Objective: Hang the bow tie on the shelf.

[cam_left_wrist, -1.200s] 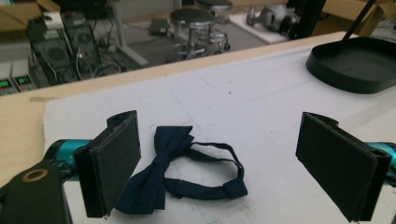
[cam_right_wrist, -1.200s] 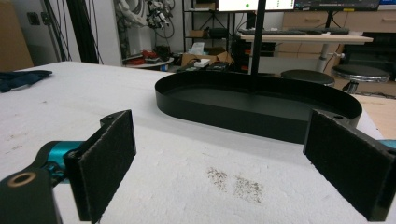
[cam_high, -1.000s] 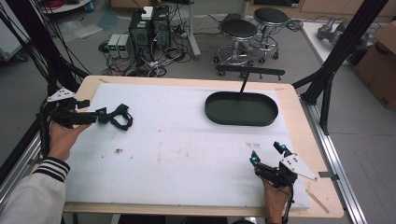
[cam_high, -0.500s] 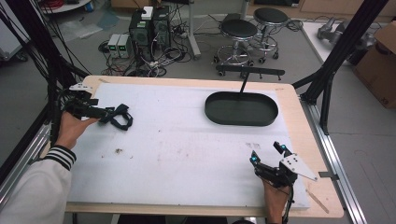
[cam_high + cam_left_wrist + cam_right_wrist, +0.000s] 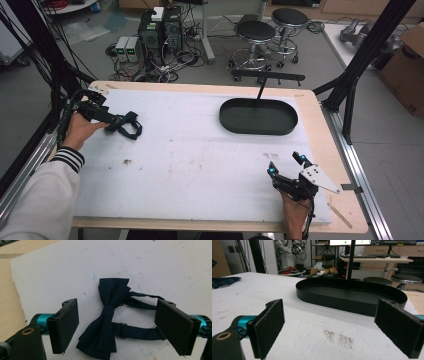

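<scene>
A dark blue bow tie (image 5: 108, 317) with its looped strap (image 5: 140, 316) is shown lying flat on the white surface (image 5: 200, 150) toward 9 o'clock, bracketed by the wide-open, empty fingers (image 5: 65, 325) of the left gripper (image 5: 121, 121). The right gripper (image 5: 285, 172), at 5 o'clock, is likewise held fully open and empty, directed at the black oval tray (image 5: 258, 116) at 1 o'clock. The tie is judged light, soft and limp, so a grasp is best taken at the central knot (image 5: 108, 311), where the fabric is bunched and firmest.
</scene>
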A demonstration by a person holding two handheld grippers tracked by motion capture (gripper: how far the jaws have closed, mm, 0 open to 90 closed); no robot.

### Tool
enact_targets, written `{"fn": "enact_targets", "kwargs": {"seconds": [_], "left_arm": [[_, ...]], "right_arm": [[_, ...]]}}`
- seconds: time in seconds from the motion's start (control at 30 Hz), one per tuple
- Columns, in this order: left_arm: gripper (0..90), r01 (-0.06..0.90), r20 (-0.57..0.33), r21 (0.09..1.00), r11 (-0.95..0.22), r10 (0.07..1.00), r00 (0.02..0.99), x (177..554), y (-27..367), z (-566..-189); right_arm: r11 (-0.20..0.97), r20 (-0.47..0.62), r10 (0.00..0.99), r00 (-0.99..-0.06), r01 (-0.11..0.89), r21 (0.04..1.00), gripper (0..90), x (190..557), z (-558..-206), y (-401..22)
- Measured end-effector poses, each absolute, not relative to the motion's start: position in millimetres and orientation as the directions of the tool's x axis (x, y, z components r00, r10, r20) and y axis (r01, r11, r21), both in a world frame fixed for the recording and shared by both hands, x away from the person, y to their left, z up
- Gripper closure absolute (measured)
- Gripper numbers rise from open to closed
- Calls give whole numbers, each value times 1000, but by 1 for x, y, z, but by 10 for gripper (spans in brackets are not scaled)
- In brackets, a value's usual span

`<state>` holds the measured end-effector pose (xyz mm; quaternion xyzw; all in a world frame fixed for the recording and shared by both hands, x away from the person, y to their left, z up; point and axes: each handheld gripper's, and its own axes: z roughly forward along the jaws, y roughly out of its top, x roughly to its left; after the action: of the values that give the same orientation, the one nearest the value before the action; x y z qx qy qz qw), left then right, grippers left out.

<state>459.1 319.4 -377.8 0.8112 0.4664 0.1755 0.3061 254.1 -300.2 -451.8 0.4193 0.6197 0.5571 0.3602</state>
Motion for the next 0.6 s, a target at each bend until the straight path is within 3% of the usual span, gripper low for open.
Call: {"fn": "enact_targets", "kwargs": {"seconds": [0.33,0.6], "left_arm": [[236,686,-19,628,-368,873,486,466,318,-386],[247,700,36,573,-426,866,498,472,311,-401]], "right_arm": [[30,18,921,-389,117,993,82,255,-452,-300],[28,22,920,-390,123,992,82,254,-452,-300]]}}
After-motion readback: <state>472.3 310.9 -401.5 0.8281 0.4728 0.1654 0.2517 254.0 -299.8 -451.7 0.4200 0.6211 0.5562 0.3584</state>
